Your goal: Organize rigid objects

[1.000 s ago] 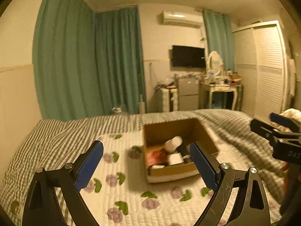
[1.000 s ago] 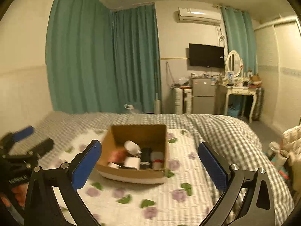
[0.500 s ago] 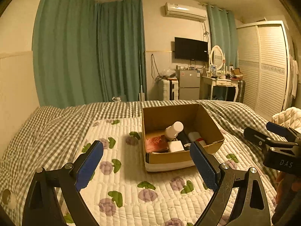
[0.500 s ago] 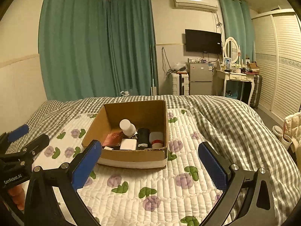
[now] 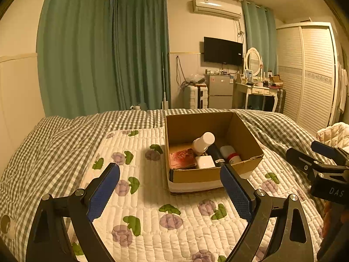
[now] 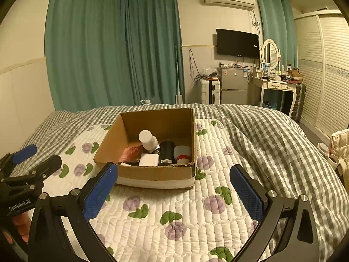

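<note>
- Lamplit bedroom, quilted floral mat (image 6: pixel 196 214) spread over a grey checked duvet (image 6: pixel 272 144).
- Nearest the lens: left gripper (image 5: pixel 170 187) and right gripper (image 6: pixel 173 184), each with blue pads spread wide, nothing between the fingers, both hanging above the mat short of the carton.
- Seen at the edge of each other's view: right gripper at far right of the left wrist camera, left gripper at far left of the right wrist camera, a fingertip or two showing on its handle.
- Mid-bed: open cardboard box (image 6: pixel 157 174) sitting on the mat, flaps up.
- Inside, packed toward the near wall: white bottle (image 6: pixel 148 139) leaning, reddish flat packet (image 6: pixel 130 152), small white block (image 6: pixel 149 159), dark cylinder (image 6: pixel 166 152), and a white tube with red band (image 6: pixel 182 152) lying side by side.
- No loose items visible on the mat around the box.
- Stage unclear: contents gathered in the box fit either a finished sort or a full box awaiting unpacking and arranging.
- Any next reach calls for clearing the near wall of the box and closing on one item without disturbing its neighbours.
- Beyond: green curtains (image 6: pixel 113 48), wall television (image 6: pixel 237 43), dressing table (image 6: pixel 277 85), louvred wardrobe (image 6: pixel 327 69).
</note>
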The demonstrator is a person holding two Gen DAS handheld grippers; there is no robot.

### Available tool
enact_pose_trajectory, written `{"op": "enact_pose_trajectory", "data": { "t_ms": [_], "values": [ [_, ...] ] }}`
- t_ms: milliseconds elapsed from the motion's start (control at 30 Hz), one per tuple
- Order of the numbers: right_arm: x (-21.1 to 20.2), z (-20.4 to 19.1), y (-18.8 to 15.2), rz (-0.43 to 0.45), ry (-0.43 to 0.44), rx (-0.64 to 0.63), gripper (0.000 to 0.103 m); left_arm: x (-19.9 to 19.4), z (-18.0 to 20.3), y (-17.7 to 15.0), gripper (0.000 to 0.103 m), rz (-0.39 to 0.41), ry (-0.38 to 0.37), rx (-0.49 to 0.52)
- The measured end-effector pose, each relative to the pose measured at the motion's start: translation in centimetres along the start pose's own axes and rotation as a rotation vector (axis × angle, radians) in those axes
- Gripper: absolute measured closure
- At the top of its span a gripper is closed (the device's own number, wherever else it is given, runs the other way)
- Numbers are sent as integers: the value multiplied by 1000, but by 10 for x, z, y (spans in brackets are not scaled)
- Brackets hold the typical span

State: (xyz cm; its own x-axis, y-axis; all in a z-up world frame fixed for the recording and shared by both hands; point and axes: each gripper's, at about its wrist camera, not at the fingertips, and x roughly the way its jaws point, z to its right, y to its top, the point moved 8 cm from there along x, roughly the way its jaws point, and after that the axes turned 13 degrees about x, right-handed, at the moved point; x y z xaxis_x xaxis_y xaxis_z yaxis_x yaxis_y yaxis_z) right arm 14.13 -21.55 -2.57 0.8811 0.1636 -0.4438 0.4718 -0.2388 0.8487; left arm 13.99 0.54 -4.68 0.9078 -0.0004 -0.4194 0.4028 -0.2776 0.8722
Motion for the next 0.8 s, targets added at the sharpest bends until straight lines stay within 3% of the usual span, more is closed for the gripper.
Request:
{"op": "enact_pose_trajectory", "data": {
  "t_ms": [800],
  "values": [
    [6, 2, -5, -25, -36, -8, 0, -1, 4, -1, 8, -5, -11, 12]
  ]
}}
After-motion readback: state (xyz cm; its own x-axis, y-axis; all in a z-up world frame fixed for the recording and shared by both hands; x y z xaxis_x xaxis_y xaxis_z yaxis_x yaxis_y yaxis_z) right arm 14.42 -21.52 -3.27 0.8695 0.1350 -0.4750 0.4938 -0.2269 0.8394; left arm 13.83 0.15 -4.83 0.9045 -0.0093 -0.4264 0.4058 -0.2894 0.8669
